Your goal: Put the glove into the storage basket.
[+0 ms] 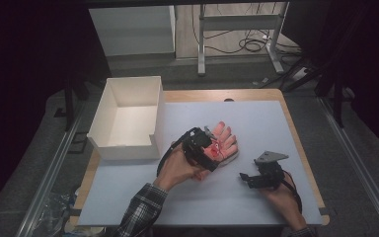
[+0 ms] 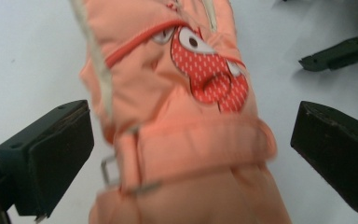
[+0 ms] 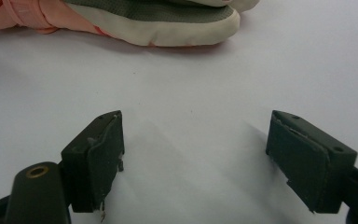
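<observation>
The orange glove [image 1: 224,140] lies near the middle of the counter [image 1: 256,123], on its pale mat, fingers pointing away from the person and cuff toward them, so its long axis runs roughly front to back with a slight lean to the right. The left tool [image 1: 202,148] hovers right over the cuff end, far nearer than the other hand. Seen from the left gripper view, the glove [image 2: 182,126] runs straight up between the two black jaws, its strap and buckle level with the pads; the jaws stand wide, with a bare gap on each side, so nothing is gripped yet. To close on it, I judge the tool need only drop and pinch across the glove's width near the strap.

The right tool [image 1: 254,178] rests low on the counter, to the right of the glove and nearer the person, jaws spread wide and empty. An open white box [image 1: 128,118] sits well to the left.
</observation>
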Action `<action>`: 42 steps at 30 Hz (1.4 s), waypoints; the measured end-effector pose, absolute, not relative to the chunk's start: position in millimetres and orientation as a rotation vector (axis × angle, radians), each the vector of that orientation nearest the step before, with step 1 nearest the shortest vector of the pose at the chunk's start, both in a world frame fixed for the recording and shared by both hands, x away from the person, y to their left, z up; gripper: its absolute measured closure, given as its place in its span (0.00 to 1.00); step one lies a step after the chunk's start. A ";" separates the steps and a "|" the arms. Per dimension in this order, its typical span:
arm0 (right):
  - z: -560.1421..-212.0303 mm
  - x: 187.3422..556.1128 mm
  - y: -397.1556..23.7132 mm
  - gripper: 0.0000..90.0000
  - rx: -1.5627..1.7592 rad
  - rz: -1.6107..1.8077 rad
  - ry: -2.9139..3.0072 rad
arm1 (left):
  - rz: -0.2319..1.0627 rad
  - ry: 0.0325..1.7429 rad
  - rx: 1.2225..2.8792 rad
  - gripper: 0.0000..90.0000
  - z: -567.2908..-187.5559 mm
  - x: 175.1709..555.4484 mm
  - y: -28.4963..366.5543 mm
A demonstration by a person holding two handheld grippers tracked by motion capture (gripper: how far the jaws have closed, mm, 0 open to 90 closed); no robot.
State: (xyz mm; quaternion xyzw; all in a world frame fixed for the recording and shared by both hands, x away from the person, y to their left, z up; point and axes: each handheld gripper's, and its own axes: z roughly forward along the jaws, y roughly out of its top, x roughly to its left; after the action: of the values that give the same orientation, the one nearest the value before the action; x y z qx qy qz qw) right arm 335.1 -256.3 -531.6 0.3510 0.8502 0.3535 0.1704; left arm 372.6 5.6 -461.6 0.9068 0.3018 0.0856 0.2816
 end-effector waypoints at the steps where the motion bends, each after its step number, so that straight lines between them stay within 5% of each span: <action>1: -531.6 335.0 -256.3 0.22 0.998 1.005 2.415 | 0.228 0.809 2.438 0.00 -464.3 375.1 3.8; 19: -531.8 334.8 -256.2 0.22 0.999 1.007 2.413 | 0.182 0.833 2.544 0.02 -510.2 387.9 3.2; 27: -531.9 334.7 -256.2 0.22 0.999 1.007 2.412 | 0.140 0.816 2.533 0.18 -515.6 386.3 5.2; 34: -531.9 334.6 -256.1 0.22 1.001 1.007 2.413 | 0.135 0.806 2.531 0.47 -509.7 378.6 2.1; 42: -532.0 334.8 -256.1 0.22 1.000 1.009 2.412 | 0.083 0.836 2.457 0.56 -507.3 382.0 12.0</action>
State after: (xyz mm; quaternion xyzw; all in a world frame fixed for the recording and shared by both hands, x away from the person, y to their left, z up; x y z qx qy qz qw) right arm 334.8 -256.1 -532.0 0.3522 0.8490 0.3553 0.1703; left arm 382.0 12.0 -507.3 0.9113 0.3100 0.0308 0.2691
